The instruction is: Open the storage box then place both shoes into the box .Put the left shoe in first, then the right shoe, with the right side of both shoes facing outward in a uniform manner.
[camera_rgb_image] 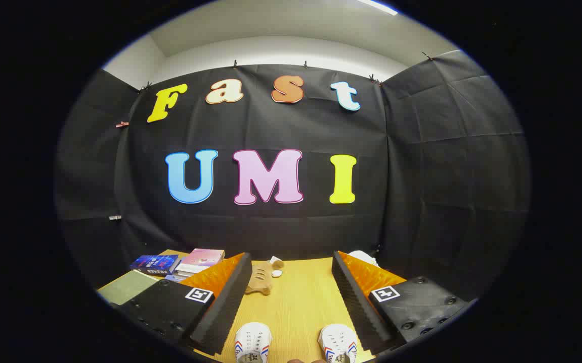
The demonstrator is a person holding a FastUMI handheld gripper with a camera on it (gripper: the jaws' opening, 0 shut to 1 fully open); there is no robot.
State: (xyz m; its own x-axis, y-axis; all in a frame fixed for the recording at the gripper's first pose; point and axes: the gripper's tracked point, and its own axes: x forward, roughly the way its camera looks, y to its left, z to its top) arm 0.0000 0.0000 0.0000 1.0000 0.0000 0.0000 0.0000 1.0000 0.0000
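Two white shoes with red and blue stripes stand on the wooden table, toes pointing away from me. The left shoe (253, 342) lies near my left finger (222, 302) and the right shoe (338, 343) near my right finger (356, 302). My gripper (289, 275) is open, held above the table, with nothing between its fingers. Both shoes sit low between the fingers, close to me.
A brown plush toy (261, 278) lies on the table (296, 302) just ahead between the fingers. Stacked books (180, 264) and a green book (127, 287) sit beyond the left finger. A white object (364, 258) peeks past the right finger. Black cloth walls the booth.
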